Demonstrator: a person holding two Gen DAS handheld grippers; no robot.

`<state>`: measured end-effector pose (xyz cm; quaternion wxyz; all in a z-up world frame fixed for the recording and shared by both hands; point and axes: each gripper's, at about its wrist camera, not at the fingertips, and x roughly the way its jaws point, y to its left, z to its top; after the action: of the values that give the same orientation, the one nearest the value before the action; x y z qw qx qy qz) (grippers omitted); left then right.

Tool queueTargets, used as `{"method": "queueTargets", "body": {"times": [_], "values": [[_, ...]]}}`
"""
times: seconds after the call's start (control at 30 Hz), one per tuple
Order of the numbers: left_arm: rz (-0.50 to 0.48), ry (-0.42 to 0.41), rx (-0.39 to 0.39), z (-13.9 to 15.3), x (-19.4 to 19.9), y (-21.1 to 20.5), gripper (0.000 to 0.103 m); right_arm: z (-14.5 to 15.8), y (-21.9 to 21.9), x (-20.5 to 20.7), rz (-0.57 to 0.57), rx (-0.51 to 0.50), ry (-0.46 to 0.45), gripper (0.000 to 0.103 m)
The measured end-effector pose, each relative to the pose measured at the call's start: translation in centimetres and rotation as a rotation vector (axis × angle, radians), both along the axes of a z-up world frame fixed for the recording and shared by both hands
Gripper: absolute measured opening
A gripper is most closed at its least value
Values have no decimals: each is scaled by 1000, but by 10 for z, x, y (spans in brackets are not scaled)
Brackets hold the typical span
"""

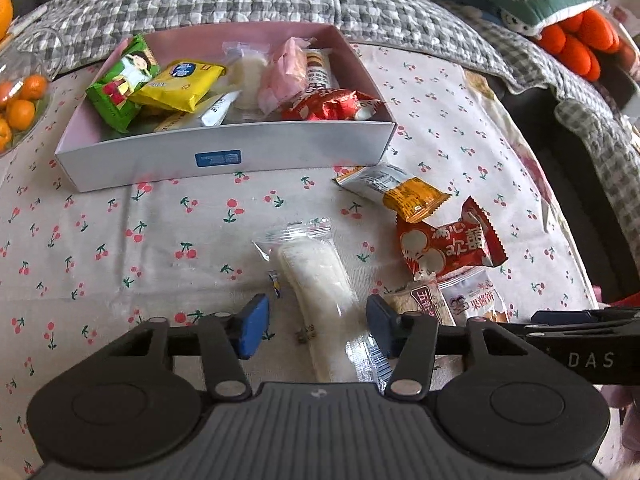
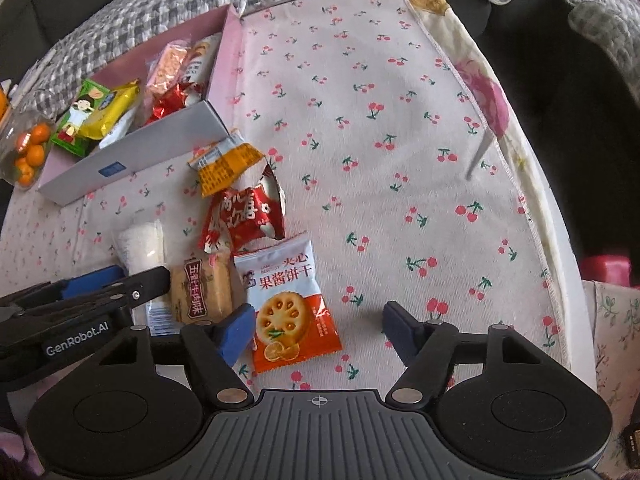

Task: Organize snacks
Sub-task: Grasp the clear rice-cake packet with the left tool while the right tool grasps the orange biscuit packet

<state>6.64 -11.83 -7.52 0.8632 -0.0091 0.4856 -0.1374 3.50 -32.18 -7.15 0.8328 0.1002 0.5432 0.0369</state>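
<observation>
While seven or so snacks already fill the pink-lined box (image 1: 224, 160), five wait outside on the cherry-print cloth (image 1: 120, 240): white rice-cake bar (image 1: 316, 276), orange-ended packet (image 1: 394, 192), red pouch (image 1: 448, 244), brown biscuit pack (image 2: 202, 292), jam biscuit bag (image 2: 290, 300). Left gripper (image 1: 318, 320) spread astride the rice-cake bar, not yet closed. Right gripper (image 2: 320, 328) spread over the jam biscuit bag. Roughly halfway, by this count.

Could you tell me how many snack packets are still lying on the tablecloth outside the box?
5: white rice cracker between the left gripper's jaws, brown biscuit pack, jam biscuit packet, red packet, orange-and-white packet nearest the box.
</observation>
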Motion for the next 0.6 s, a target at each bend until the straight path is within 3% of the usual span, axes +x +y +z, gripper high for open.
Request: {"method": "queueTargets", "body": {"times": [0.2, 0.3, 0.4, 0.47, 0.6], "values": [[-59, -20, 40, 2, -2, 1, 38, 1, 2, 1, 5, -12, -19, 65], [-88, -54, 99, 4, -2, 3, 32, 2, 1, 1, -2, -43, -33, 64], [-109, -106, 185, 6, -5, 5, 32, 5, 0, 0, 3, -46, -43, 64], [-113, -115, 189, 6, -7, 9, 34, 6, 2, -1, 24, -27, -47, 64], [-97, -87, 140, 5, -7, 14, 51, 3, 15, -1, 69, -47, -41, 64]]}}
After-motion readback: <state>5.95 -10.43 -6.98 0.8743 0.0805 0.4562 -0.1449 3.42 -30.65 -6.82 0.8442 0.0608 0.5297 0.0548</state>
